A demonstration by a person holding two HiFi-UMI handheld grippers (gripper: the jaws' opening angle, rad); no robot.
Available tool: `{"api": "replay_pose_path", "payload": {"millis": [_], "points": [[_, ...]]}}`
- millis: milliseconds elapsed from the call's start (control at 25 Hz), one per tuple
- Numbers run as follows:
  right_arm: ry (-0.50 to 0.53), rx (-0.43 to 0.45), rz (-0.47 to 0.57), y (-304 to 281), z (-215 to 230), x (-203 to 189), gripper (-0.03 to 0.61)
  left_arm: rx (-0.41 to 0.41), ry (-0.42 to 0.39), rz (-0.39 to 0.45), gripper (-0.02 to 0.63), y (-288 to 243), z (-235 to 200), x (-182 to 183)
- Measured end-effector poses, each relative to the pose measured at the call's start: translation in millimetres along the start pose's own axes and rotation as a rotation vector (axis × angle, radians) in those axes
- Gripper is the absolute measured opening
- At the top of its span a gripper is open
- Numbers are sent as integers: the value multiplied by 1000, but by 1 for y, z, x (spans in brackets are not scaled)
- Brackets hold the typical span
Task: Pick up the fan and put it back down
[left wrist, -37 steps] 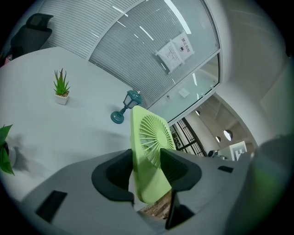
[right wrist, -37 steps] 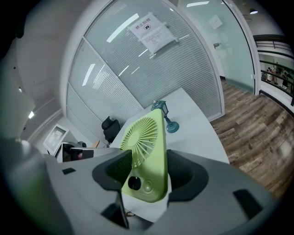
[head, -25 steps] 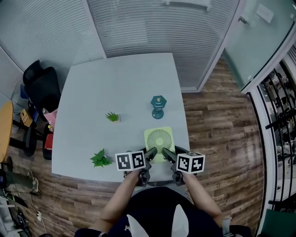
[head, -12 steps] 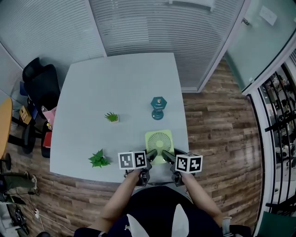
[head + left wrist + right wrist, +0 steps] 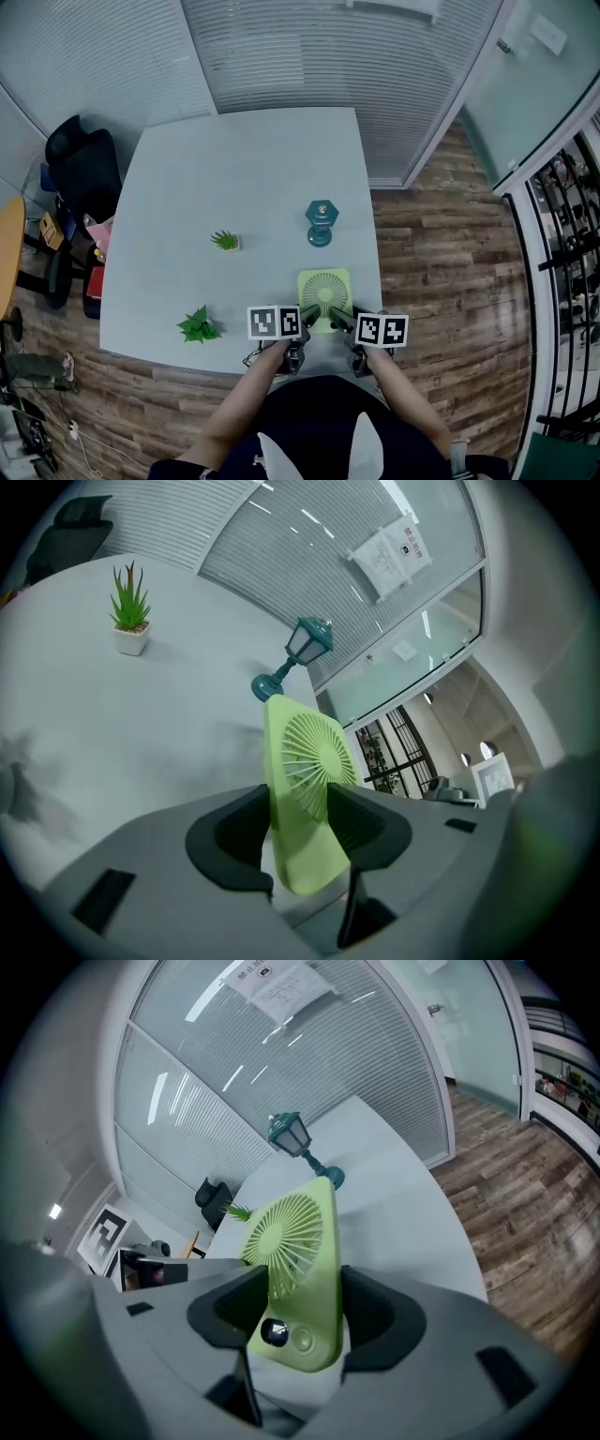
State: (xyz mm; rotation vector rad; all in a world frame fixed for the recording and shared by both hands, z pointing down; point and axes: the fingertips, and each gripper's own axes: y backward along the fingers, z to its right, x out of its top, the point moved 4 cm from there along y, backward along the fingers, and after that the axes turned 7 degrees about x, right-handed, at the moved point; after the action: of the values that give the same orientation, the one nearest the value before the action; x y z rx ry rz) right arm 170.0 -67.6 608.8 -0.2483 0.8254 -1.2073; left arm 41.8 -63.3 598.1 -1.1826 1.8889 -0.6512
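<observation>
The fan point(image 5: 324, 298) is a thin, lime-green plastic slab, squarish with rounded corners. It has a round grille of fine radial ribs and two small round buttons low on its face. It is at the near right part of the table point(image 5: 234, 169), grille facing up; whether its base touches the top I cannot tell.

The left gripper point(image 5: 307, 312) clamps its dark curved pads on the fan's lower left edge. The right gripper point(image 5: 338, 316) clamps the lower right edge the same way.

The table is smooth, matte pale grey. Beyond the fan stands a teal lantern-shaped lamp point(image 5: 321, 221). Farther left are a spiky potted plant point(image 5: 225, 240) in a white cube pot and a broad-leaved sprig point(image 5: 199, 323). Wood-plank floor point(image 5: 441, 262) lies to the right.
</observation>
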Motion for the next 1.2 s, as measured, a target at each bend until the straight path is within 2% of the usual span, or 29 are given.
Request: {"api": "replay_pose_path", "payload": {"millis": [760, 1200], "points": [[-25, -49, -84, -31, 34, -3, 244, -24, 55, -97, 196, -45, -27, 0], [-33, -52, -73, -43, 43, -11, 244, -15, 47, -125, 196, -57, -38, -4]]}}
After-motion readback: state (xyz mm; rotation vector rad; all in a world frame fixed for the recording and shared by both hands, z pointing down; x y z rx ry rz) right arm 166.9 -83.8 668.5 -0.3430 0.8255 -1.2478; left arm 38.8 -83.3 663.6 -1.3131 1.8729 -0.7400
